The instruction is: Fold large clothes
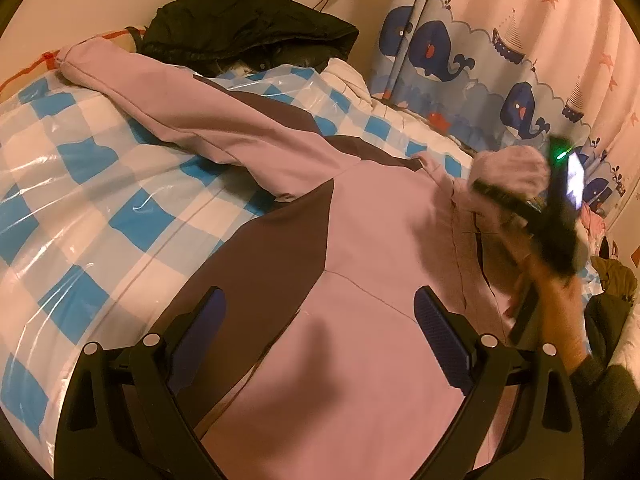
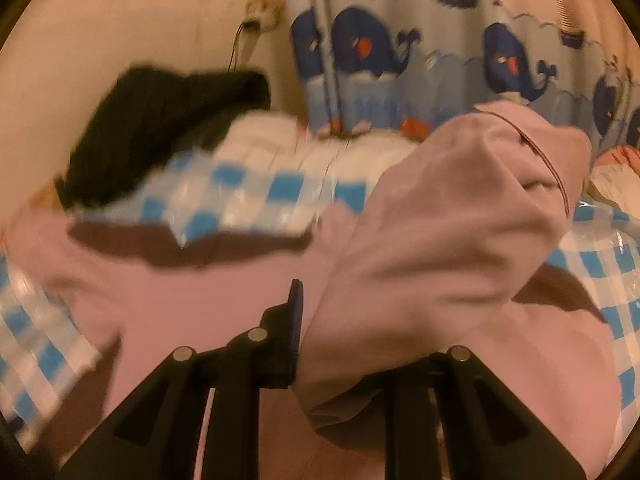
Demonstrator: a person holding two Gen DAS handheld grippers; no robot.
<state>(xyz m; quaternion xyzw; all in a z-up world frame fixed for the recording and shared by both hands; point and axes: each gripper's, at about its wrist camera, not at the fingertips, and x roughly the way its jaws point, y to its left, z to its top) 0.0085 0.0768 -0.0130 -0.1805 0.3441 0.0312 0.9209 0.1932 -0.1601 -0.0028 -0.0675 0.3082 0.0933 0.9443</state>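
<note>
A large pink jacket (image 1: 384, 216) with dark brown panels lies spread on the bed, one sleeve (image 1: 168, 96) stretched toward the far left. My left gripper (image 1: 320, 332) hovers open just above the jacket's body, nothing between its blue pads (image 1: 440, 336). At the right of the left wrist view, my right gripper (image 1: 492, 192) holds the other pink sleeve (image 1: 508, 170) up off the bed, blurred. In the right wrist view that gripper (image 2: 316, 328) is shut on the bunched pink sleeve (image 2: 452, 220), which drapes over and hides the right finger.
A blue-and-white checked cover under clear plastic (image 1: 80, 184) covers the bed. A black garment (image 1: 248, 20) is piled at the far end by the wall. Whale-print curtains (image 1: 460, 64) hang along the right side. More clothes (image 1: 612, 276) lie at the far right.
</note>
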